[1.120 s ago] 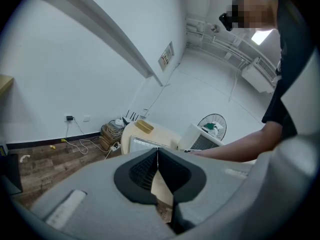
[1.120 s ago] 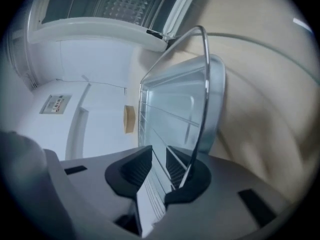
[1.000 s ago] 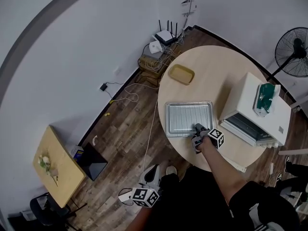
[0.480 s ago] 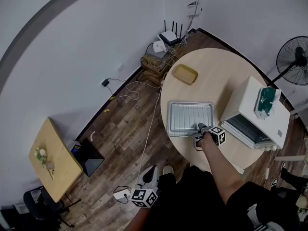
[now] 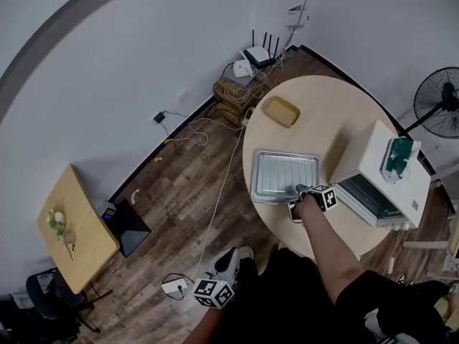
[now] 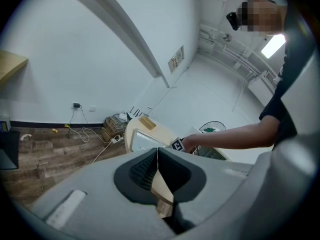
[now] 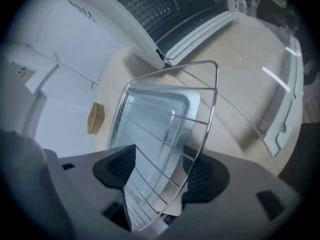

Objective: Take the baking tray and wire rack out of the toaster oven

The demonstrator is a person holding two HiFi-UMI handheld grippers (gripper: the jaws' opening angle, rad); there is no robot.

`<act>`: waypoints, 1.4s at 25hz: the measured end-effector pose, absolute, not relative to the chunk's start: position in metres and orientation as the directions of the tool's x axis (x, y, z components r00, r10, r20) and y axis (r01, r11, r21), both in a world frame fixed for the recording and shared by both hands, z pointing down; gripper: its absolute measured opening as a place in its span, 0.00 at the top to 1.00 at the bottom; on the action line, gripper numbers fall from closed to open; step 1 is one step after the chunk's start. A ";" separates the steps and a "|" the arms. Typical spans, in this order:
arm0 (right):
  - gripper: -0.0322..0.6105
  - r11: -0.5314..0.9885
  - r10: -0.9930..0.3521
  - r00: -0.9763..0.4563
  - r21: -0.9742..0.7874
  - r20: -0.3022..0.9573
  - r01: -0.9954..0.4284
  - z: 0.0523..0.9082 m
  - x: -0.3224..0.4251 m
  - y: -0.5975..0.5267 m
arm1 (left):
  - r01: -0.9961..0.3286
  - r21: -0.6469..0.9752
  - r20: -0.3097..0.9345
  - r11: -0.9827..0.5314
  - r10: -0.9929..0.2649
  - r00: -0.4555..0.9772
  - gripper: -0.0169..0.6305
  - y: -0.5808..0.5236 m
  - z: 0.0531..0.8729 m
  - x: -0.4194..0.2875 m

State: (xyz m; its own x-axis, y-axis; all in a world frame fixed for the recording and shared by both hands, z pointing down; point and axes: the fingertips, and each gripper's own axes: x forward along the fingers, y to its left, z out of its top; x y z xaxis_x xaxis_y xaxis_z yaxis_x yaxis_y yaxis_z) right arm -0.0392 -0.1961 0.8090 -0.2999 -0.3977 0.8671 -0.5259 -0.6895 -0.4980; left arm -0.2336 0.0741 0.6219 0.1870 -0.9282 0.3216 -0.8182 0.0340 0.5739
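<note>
Right gripper (image 7: 159,171): jaws just opened wide; wire rack (image 7: 165,119) edge between them, not clamped. Rack lies on baking tray (image 7: 186,102), outside toaster oven (image 5: 373,165), beside its open door. Left gripper (image 6: 158,156): jaws together, empty, well apart from oven.

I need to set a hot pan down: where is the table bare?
Bare table between the yellow dish and the toaster oven, beyond the baking tray. Crowded around the right gripper, between tray and oven door.

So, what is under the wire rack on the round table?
The baking tray lies under the wire rack; its shiny floor shows through the wires. The part of the table beneath the tray is covered.
</note>
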 end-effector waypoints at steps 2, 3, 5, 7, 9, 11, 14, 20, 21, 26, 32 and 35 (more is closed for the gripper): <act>0.52 -0.691 -0.392 -0.293 -0.489 0.872 -0.532 0.809 -0.040 -0.193 | -0.810 0.585 0.313 0.038 -0.932 0.182 0.95 0.072 0.621 -0.236; 0.52 -0.693 -0.388 -0.298 -0.489 0.872 -0.530 0.810 -0.041 -0.191 | -0.808 0.588 0.310 0.039 -0.934 0.181 0.95 0.072 0.620 -0.237; 0.52 -0.697 -0.375 -0.307 -0.484 0.875 -0.529 0.812 -0.043 -0.187 | -0.803 0.594 0.306 0.039 -0.935 0.180 0.95 0.071 0.619 -0.239; 0.52 -0.703 -0.359 -0.310 -0.474 0.880 -0.530 0.816 -0.043 -0.183 | -0.800 0.599 0.304 0.040 -0.935 0.182 0.95 0.070 0.619 -0.240; 0.52 -0.709 -0.351 -0.314 -0.469 0.882 -0.527 0.818 -0.043 -0.180 | -0.799 0.601 0.305 0.041 -0.935 0.182 0.95 0.068 0.619 -0.239; 0.52 -0.712 -0.347 -0.322 -0.471 0.881 -0.521 0.820 -0.043 -0.179 | -0.799 0.600 0.306 0.041 -0.935 0.182 0.95 0.067 0.619 -0.238; 0.52 -0.722 -0.342 -0.329 -0.470 0.880 -0.507 0.821 -0.046 -0.181 | -0.799 0.599 0.308 0.043 -0.934 0.180 0.95 0.066 0.619 -0.239; 0.52 -0.749 -0.342 -0.333 -0.469 0.879 -0.468 0.823 -0.047 -0.189 | -0.805 0.591 0.315 0.054 -0.934 0.168 0.95 0.065 0.621 -0.240; 0.52 -0.759 -0.345 -0.333 -0.469 0.878 -0.452 0.822 -0.048 -0.190 | -0.805 0.591 0.316 0.054 -0.934 0.169 0.95 0.065 0.621 -0.240; 0.52 -0.796 -0.347 -0.297 -0.447 0.890 -0.407 0.825 -0.043 -0.192 | -0.814 0.580 0.320 0.041 -0.930 0.180 0.95 0.061 0.620 -0.236; 0.52 -0.787 -0.318 -0.310 -0.431 0.896 -0.441 0.832 -0.041 -0.181 | -0.818 0.574 0.321 0.031 -0.928 0.190 0.95 0.057 0.619 -0.233; 0.52 -0.784 -0.313 -0.340 -0.444 0.887 -0.435 0.828 -0.047 -0.172 | -0.810 0.585 0.324 0.051 -0.930 0.176 0.95 0.061 0.621 -0.241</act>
State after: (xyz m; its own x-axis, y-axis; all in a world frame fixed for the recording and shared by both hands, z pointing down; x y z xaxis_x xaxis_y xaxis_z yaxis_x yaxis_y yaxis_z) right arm -0.0473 -0.1724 0.8281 -0.3400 -0.3132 0.8867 -0.4350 -0.7836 -0.4436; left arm -0.2409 0.0608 0.6213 0.1755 -0.9296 0.3241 -0.8095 0.0511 0.5849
